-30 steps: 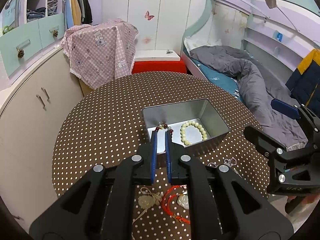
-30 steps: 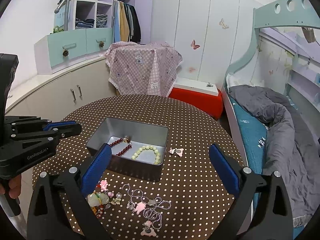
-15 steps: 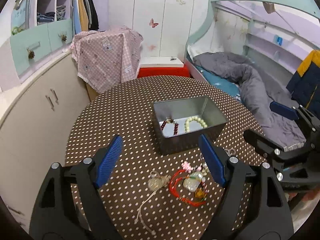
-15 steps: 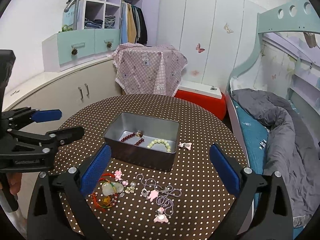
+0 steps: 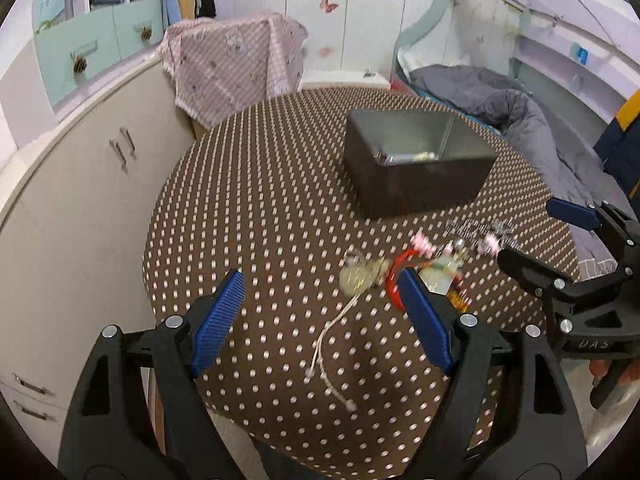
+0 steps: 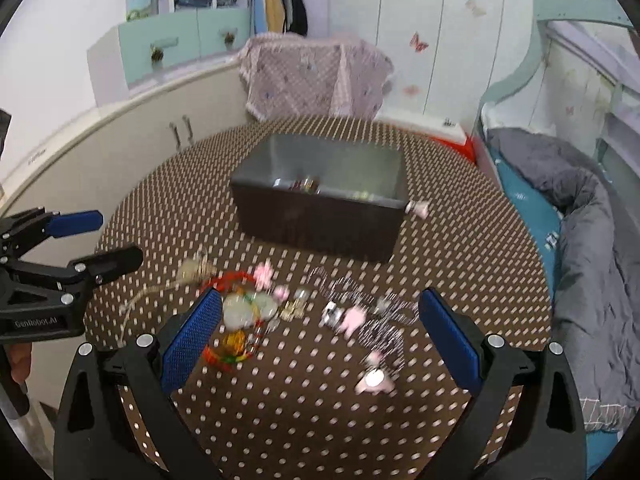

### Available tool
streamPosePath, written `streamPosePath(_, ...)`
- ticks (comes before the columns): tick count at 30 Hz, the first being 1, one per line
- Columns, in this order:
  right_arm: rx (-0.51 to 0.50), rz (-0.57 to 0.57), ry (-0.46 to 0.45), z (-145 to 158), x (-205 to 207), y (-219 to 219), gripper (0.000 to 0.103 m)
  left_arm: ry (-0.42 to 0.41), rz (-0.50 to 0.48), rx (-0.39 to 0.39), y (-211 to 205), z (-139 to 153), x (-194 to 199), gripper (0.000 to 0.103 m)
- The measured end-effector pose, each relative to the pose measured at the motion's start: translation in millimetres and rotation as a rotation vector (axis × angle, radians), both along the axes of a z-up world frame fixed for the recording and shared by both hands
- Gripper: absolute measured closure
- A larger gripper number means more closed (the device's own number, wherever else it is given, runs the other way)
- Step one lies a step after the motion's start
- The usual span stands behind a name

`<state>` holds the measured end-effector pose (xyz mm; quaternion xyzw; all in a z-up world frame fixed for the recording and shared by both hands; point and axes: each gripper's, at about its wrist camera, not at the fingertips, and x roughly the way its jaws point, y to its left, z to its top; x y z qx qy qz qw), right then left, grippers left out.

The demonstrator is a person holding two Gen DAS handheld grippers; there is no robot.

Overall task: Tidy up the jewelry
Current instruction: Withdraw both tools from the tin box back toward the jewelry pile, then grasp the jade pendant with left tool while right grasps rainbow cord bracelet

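Readable on the side of the left gripper [image 6: 72, 254], in the right wrist view: "GenRobot.AI" in pale letters on black. On the body of the right gripper [image 5: 560, 236], in the left wrist view: pale letters looking like "UAS", blurred and only partly legible. On the cabinet edge [image 6: 38, 155] at left, a small grey mark, too small to read.

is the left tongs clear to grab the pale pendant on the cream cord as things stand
Probably yes. The left tongs are open and empty, the pale pendant lies just ahead of them on the table, and nothing covers it; the red cord bracelet sits close beside it.
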<state>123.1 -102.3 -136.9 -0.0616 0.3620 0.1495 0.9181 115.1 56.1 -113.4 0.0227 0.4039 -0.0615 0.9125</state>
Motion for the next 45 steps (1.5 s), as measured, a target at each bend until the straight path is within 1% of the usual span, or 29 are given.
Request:
streamPosePath(3,-0.001,0.029,0.034,-9.5,-1.8,8.3,0.008,0.020,0.006,-0.010,5.8,-9.4,-0.4,0.023)
streamPosePath(9,-0.007,0.068,0.058,-20.9,-6.3,19.7,0.009,0.037,0.013,-0.022,7.7,-19.4,-2.1,0.019)
streamPosePath(11,-0.001,0.086,0.060,-22.3,-8.1,21.9,0.016,0.044,0.013,-0.023,8.6,-22.2,-1.5,0.019)
streamPosePath(13,0.007,0.109,0.076,-24.5,-8.4,24.5,0.027,0.050,0.012,-0.031,9.8,-25.4,-1.8,0.018)
streamPosePath(14,0.008,0.112,0.080,-25.0,-8.2,25.3,0.029,0.054,0.012,-0.036,10.3,-27.1,-1.9,0.018)
streamPosePath(18,0.006,0.119,0.104,-30.6,-5.0,29.4,0.047,0.058,0.009,-0.046,13.5,-31.6,-1.6,0.017)
streamPosePath(21,-0.010,0.120,0.118,-36.0,-3.6,30.7,0.050,0.058,0.005,-0.061,14.9,-33.4,-1.5,0.017)
streamPosePath(22,-0.019,0.119,0.119,-37.4,-2.6,32.0,0.054,0.056,0.006,-0.066,15.2,-34.0,-1.4,0.017)
streamPosePath(23,-0.028,0.121,0.117,-38.8,-2.5,33.4,0.055,0.052,0.006,-0.069,14.6,-34.2,-1.5,0.017)
streamPosePath(25,-0.030,0.134,0.106,-38.6,-3.9,35.8,0.072,0.048,0.000,-0.073,13.6,-35.1,-1.3,0.017)
streamPosePath(27,-0.032,0.145,0.102,-38.1,-4.6,36.7,0.079,0.044,-0.005,-0.079,12.3,-36.3,0.4,0.017)
streamPosePath(28,-0.035,0.149,0.100,-38.2,-5.0,36.4,0.081,0.041,-0.006,-0.081,12.0,-36.8,2.0,0.017)
streamPosePath(32,-0.016,0.145,0.106,-37.8,-3.8,32.6,0.082,0.011,-0.028,-0.101,6.6,-37.6,7.6,0.017)
streamPosePath(35,-0.008,0.133,0.110,-36.3,-2.7,27.4,0.084,-0.003,-0.049,-0.098,0.0,-37.6,13.2,0.017)
streamPosePath(37,0.001,0.124,0.110,-34.5,-3.6,22.7,0.084,-0.032,-0.069,-0.100,-4.7,-37.0,16.5,0.017)
streamPosePath(44,0.026,0.078,0.084,-23.0,-6.4,3.4,0.084,-0.071,-0.107,-0.100,-13.3,-37.3,28.0,0.017)
streamPosePath(45,0.030,0.071,0.080,-21.6,-6.2,0.6,0.084,-0.071,-0.106,-0.095,-13.7,-38.0,29.3,0.022)
